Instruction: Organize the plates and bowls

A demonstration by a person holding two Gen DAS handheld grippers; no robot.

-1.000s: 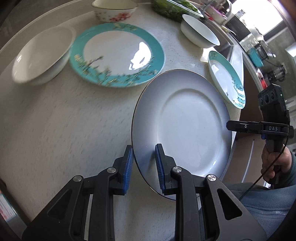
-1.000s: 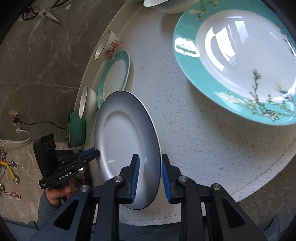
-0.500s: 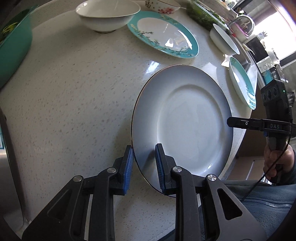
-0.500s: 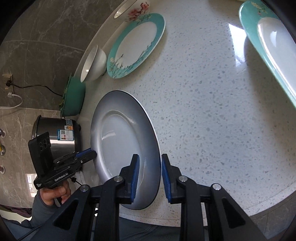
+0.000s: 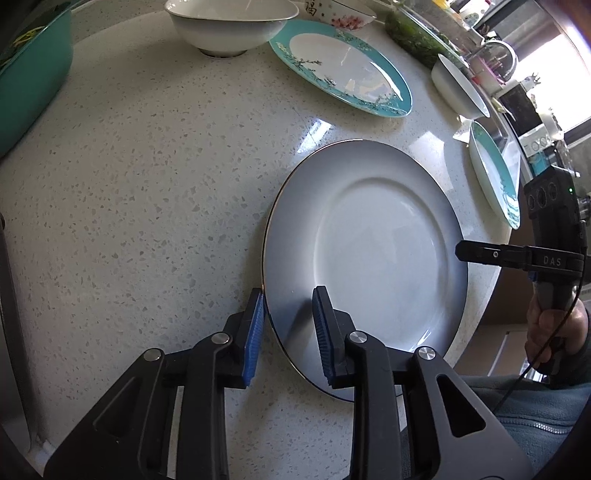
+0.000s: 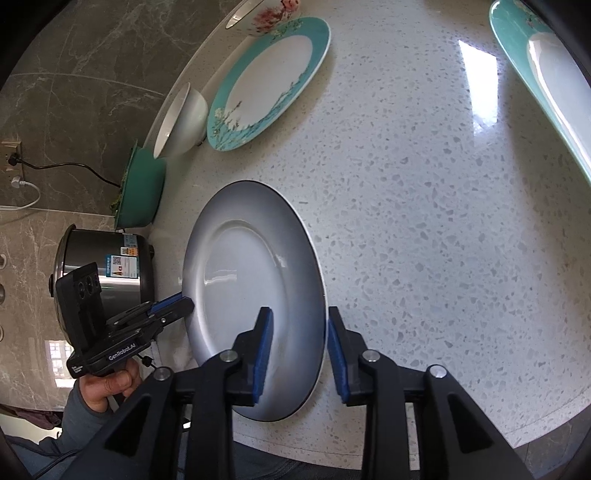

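Note:
A grey-white plate point(image 5: 369, 251) lies on the speckled counter near its front edge; it also shows in the right wrist view point(image 6: 251, 288). My left gripper point(image 5: 288, 328) straddles the plate's near-left rim with its jaws a little apart. My right gripper point(image 6: 299, 350) straddles the opposite rim, jaws a little apart too. A teal-rimmed floral plate point(image 5: 340, 70) and a white bowl point(image 5: 229, 26) sit further back. A second teal plate point(image 5: 495, 177) lies at the right.
A teal dish point(image 5: 29, 74) stands at the far left. A floral bowl point(image 5: 347, 14), another white bowl point(image 5: 458, 88) and a dish of greens point(image 5: 417, 37) line the back. A steel cooker point(image 6: 107, 266) stands past the counter's left end.
The plate was carried left and lowered onto the counter. Both grippers' jaws have widened from a tight grip on the rim to a loose straddle.

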